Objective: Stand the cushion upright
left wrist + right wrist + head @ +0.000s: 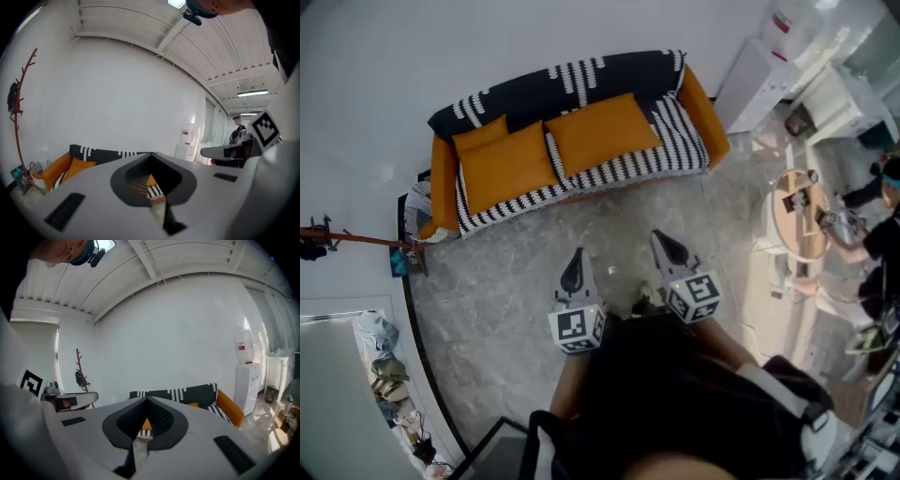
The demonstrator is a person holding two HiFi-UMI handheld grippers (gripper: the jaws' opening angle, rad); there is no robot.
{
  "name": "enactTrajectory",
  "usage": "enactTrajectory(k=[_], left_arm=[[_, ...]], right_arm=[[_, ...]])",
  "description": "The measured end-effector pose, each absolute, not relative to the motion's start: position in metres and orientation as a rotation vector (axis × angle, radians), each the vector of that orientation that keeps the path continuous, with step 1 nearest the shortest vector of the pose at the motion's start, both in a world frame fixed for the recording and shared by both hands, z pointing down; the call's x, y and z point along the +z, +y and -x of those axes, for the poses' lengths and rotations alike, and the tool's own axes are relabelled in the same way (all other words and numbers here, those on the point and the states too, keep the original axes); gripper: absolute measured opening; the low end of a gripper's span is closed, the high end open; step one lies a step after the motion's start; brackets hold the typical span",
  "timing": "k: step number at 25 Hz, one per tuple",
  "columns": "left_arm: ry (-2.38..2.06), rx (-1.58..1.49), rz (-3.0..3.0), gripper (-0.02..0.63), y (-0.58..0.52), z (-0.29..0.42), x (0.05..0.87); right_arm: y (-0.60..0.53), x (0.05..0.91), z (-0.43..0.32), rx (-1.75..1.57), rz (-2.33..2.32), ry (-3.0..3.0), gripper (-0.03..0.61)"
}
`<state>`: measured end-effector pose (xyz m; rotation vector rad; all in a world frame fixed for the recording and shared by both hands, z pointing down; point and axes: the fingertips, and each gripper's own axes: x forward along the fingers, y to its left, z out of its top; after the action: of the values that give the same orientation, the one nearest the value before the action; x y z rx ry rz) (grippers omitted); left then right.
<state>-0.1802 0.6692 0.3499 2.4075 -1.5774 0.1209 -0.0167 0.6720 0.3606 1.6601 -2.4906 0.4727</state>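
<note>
Ok so here's the scene: the person is standing on the grey marble floor, holding both tools out in front and facing the sofa at 12 o'clock. The left gripper is closed all the way with nothing in it. Looking along it, you only see a sliver of the sofa past the tips. The right gripper is the same, jaws pressed together and empty. Both sit side by side, tilted slightly down, well short of the sofa.

The cushion is the small orange one at roughly 11 o'clock. It's at the sofa's left end, on top of the left of the two big orange seat pads and up against the black-and-white striped backrest. I can't honestly tell if it's lying flat or leaning.

Other stuff: there's a thin red-brown coat stand at 9 o'clock. A round desk with someone else beside it is at about 2 o'clock, and a white water dispenser sits at around 1 o'clock.
</note>
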Motion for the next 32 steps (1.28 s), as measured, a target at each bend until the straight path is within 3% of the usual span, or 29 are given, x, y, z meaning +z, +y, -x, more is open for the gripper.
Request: enactTrajectory(k=[32], left_arm=[[-1.696,0.168,-2.329,-0.009,0.623,0.119,0.371]], right_arm=[[0.607,0.387,-0.047,0.476,-1.547,-2.506,-0.009]])
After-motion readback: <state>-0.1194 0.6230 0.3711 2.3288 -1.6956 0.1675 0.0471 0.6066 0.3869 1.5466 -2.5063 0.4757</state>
